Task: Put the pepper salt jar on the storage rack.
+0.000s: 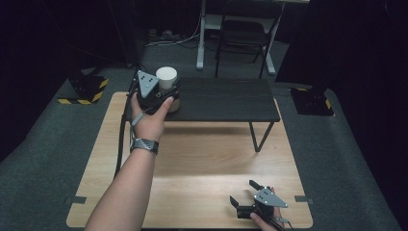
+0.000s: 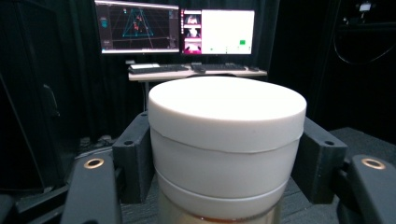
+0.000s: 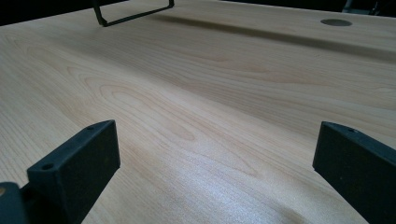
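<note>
- We are looking at a jar with a white lid (image 2: 227, 109); in the high view the jar (image 1: 168, 79) is sitting at the left end of a small dark raised shelf (image 1: 226, 98) that is standing on the wooden table (image 1: 207, 154).
- In the left gripper view we are seeing the white lid and a white band beneath it, with a strip of clearer, amber-tinted body showing at the very bottom.
- We are holding the left gripper (image 1: 161, 94) around the jar: its two black jaws are pressing against the jar's sides just below the lid, one on each side, closed in as far as the jar allows.
- Our left hand (image 1: 150, 120) is wrapping the gripper's body, a striped band (image 1: 144, 144) is sitting on the wrist, and the grey three-cornered plate (image 1: 146, 83) is facing up beside the lid.
- We cannot tell whether the jar is resting on the shelf or lifted just off it.
- Our right gripper (image 1: 247, 195) is lying low at the near right edge of the table, well apart from the jar, with the right hand (image 1: 263, 219) behind it.
- Its jaws are standing wide apart with bare wood between them, gripping nothing.
- In the right gripper view we are seeing one thin metal leg (image 3: 133, 14) of the shelf across the table.
- Beyond the jar, two lit monitors (image 2: 175, 30) and keyboards (image 2: 187, 68) are sitting on a desk against black curtains.
</note>
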`<action>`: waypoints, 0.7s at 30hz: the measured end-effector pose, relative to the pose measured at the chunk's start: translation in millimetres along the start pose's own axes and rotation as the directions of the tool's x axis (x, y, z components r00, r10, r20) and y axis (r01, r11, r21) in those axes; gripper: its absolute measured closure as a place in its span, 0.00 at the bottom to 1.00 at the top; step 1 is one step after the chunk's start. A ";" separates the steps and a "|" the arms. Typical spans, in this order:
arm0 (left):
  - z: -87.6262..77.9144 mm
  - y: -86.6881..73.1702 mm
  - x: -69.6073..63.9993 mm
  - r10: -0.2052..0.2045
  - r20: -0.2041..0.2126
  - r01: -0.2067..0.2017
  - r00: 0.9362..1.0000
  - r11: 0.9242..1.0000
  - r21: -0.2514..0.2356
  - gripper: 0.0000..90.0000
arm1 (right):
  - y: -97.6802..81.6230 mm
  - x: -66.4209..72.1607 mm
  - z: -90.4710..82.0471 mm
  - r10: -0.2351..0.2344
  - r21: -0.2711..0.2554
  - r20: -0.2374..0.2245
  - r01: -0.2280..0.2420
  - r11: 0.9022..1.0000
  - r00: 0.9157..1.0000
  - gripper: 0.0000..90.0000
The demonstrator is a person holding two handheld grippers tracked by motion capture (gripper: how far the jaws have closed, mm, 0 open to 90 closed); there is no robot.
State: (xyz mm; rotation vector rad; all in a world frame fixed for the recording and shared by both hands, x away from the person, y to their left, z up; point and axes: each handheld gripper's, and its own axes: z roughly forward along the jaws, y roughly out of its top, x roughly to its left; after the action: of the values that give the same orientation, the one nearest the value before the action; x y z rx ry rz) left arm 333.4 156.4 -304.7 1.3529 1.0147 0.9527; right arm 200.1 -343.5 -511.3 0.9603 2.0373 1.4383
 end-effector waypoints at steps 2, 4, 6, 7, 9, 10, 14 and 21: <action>0.2 -1.3 -1.1 0.008 -0.002 -0.008 1.000 1.000 -0.004 0.38 | -0.1 0.6 -0.1 -0.002 0.000 0.003 0.002 1.000 1.000 0.00; 0.1 -1.3 -0.5 0.005 -0.004 -0.005 1.000 1.000 -0.002 0.38 | 0.1 1.3 -0.1 -0.007 0.001 0.003 0.007 1.000 1.000 0.00; -0.4 -2.5 2.0 -0.005 0.003 0.005 1.000 1.000 -0.005 0.38 | 0.2 2.0 -0.2 -0.008 0.002 0.006 0.008 1.000 1.000 0.00; -0.5 -3.3 3.1 -0.003 0.008 0.003 1.000 1.000 -0.008 0.38 | 0.2 2.0 -0.2 -0.008 0.002 0.007 0.008 1.000 1.000 0.00; -0.6 -3.5 3.1 -0.003 0.007 0.003 1.000 1.000 -0.008 0.38 | 0.4 2.3 -0.3 -0.009 0.003 0.007 0.009 1.000 1.000 0.00; -0.9 -3.4 3.4 -0.004 0.007 0.004 1.000 1.000 -0.008 0.38 | 0.6 2.5 -0.3 -0.008 0.004 0.007 0.008 1.000 1.000 0.00; -0.4 -2.5 4.6 -0.005 0.012 0.005 1.000 1.000 -0.005 0.38 | 0.7 3.1 -0.3 -0.012 0.005 0.011 0.011 1.000 1.000 0.00; 1.2 1.3 6.2 -0.021 0.003 0.021 1.000 0.999 0.023 0.26 | 0.6 2.3 -0.3 -0.010 0.005 0.007 0.010 1.000 1.000 0.00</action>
State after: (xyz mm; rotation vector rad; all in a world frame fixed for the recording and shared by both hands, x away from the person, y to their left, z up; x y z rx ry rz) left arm 336.5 161.9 -303.6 1.3598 1.0389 0.9252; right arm 198.6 -341.8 -510.6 0.9544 2.0388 1.4238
